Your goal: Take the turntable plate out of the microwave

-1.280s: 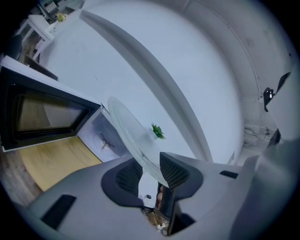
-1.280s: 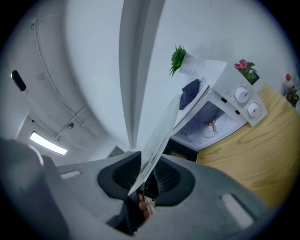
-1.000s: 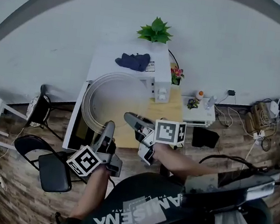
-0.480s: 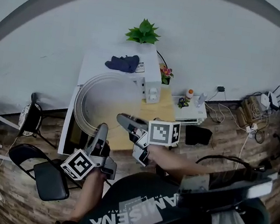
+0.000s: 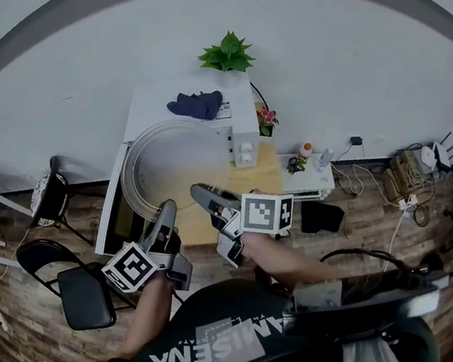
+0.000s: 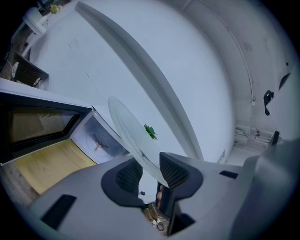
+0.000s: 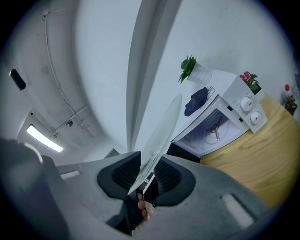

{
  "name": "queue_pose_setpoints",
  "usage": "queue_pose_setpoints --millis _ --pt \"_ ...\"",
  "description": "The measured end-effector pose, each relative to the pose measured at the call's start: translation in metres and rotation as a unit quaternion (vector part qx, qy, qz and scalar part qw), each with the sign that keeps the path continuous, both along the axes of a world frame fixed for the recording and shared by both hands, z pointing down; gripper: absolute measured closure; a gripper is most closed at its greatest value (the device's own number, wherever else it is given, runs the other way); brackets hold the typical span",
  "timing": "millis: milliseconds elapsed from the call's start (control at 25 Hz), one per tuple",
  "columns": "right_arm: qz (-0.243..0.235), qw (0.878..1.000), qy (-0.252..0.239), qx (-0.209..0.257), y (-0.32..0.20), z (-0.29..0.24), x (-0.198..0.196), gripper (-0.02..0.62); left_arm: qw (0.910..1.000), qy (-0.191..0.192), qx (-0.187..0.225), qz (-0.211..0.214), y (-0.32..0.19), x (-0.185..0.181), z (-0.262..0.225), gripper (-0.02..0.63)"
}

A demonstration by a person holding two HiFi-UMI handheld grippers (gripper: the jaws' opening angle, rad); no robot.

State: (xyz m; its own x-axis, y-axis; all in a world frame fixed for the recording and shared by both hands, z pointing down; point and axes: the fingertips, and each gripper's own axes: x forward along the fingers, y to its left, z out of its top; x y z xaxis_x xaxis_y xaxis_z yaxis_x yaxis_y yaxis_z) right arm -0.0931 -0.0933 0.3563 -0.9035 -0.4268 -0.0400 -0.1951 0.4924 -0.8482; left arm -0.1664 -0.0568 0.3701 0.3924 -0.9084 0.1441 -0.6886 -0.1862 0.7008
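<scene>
Left gripper [image 5: 166, 209]: my jaws pinch the near-left rim of the turntable plate [image 5: 171, 160], with a pad pressed on each face. The plate is outside the microwave [image 5: 157, 108], held in the air before its open cavity. Right gripper [image 5: 202, 191]: my jaws are clamped on the plate's near-right rim. A dark blue cloth [image 5: 194, 103] and a potted plant [image 5: 225, 53] sit on the microwave top. A wooden table [image 5: 265, 171] is at the right.
</scene>
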Motion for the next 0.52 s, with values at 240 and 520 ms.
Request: queue_pose_setpoints --millis 240,520 --pt "0.003 1.0 0.001 -0.001 -0.0009 0.0019 0.0009 0.503 1.0 0.001 0.003 0.001 -0.0019 0.0023 0.0011 0.488" --pt "0.003 1.0 0.004 -0.014 -0.0017 0.0054 0.0035 0.502 0.9999 -0.009 -0.005 -0.004 -0.0015 0.0026 0.0036 0.488"
